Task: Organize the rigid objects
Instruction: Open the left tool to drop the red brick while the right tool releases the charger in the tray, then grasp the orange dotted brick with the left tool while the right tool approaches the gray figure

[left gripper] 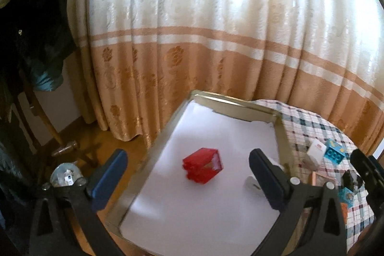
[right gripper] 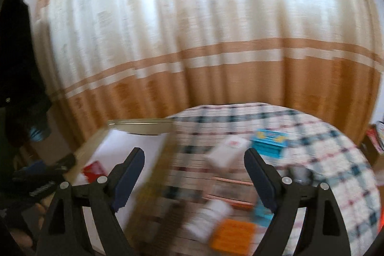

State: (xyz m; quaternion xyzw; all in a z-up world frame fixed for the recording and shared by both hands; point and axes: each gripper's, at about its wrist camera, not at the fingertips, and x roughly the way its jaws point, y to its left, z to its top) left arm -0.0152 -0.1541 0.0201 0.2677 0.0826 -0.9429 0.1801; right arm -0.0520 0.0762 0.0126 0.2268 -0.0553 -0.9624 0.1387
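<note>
A clear red block (left gripper: 201, 168) lies alone on the white paper lining of a metal-rimmed tray (left gripper: 236, 105). My left gripper (left gripper: 187, 154) hangs just above and behind it, open wide, its pads clear of the block. A small white piece (left gripper: 250, 182) lies by the right finger. In the blurred right wrist view, my right gripper (right gripper: 194, 152) is open over the checked cloth, with nothing gripped. Under and ahead of it lie a white box (right gripper: 225, 152), a blue block (right gripper: 270, 143), an orange block (right gripper: 231, 235) and a white bottle (right gripper: 208, 217). The red block (right gripper: 94, 170) shows at left.
The checked tablecloth (left gripper: 309, 126) right of the tray carries a white box (left gripper: 316, 150), blue blocks (left gripper: 334, 152) and a pink-framed flat item (right gripper: 228, 188). A cream and tan curtain (left gripper: 216, 40) hangs close behind. Left of the tray are wooden floor and a chair leg (left gripper: 64, 148).
</note>
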